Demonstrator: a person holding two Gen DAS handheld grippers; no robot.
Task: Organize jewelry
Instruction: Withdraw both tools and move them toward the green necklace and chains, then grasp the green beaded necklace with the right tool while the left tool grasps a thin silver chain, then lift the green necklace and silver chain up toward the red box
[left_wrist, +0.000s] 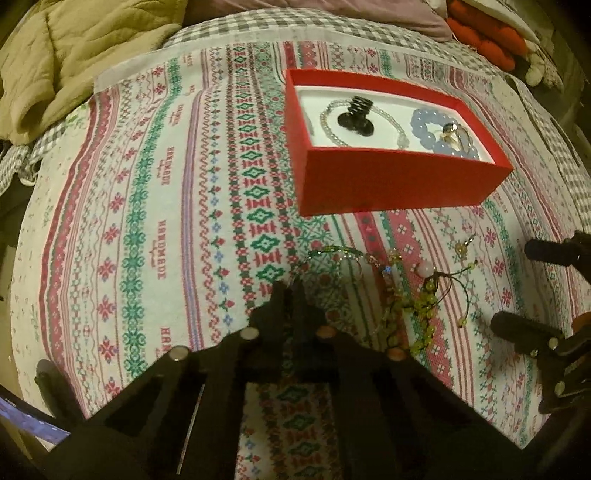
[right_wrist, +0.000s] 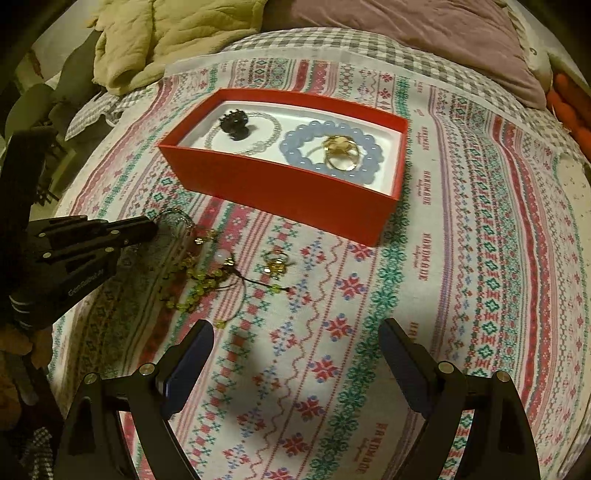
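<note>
Left tongs (right_wrist: 149, 227): closed at the edge of the loose jewelry pile (right_wrist: 207, 273) on the bed cover; grip on a clear bracelet (right_wrist: 175, 221) likely, not certain.
Red box (right_wrist: 280, 192): behind the pile, already holding a blue bead bracelet (right_wrist: 332, 147), rings, chain, dark piece.
Right tongs (right_wrist: 295, 343): wide, empty.
Left to do: green bead string, gold ring (right_wrist: 276, 263), others.

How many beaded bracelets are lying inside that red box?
2: a clear one on the left, ringing a black piece; a blue one on the right, ringing gold rings. The box has a near wall that could hide more.
</note>
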